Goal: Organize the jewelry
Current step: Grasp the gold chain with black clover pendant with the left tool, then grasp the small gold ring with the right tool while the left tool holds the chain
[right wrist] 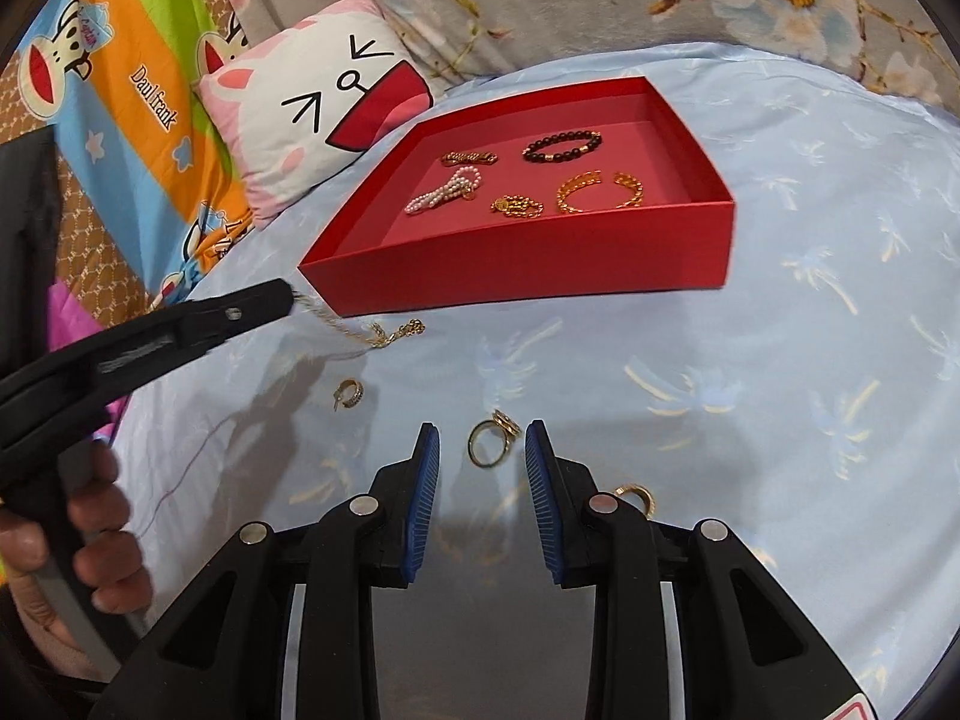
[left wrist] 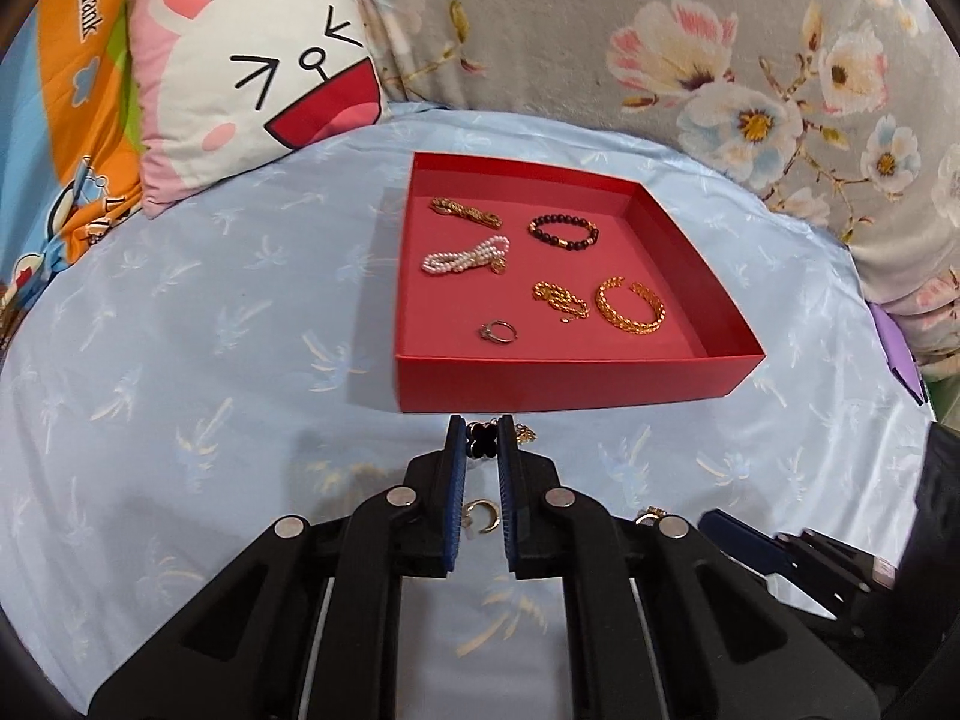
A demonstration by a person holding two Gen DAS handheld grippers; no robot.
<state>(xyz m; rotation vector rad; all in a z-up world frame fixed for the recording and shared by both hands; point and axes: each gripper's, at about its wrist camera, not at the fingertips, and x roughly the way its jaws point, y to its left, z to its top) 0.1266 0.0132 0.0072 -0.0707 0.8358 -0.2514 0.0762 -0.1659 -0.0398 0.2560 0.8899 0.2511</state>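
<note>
Left wrist view: the left gripper (left wrist: 482, 441), low centre, is clamped on a black clover charm (left wrist: 482, 443) whose gold chain (right wrist: 384, 333) trails onto the blue sheet (left wrist: 210, 300). The step in hand looks like carrying it to the red box (left wrist: 570, 381) just above, so next it must clear the near wall. The right gripper (right wrist: 483, 450) stands apart around a gold ring (right wrist: 489, 447), not pressing.

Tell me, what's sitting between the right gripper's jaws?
A gold ring lies on the blue sheet between the open jaws, untouched, in the right wrist view.
</note>
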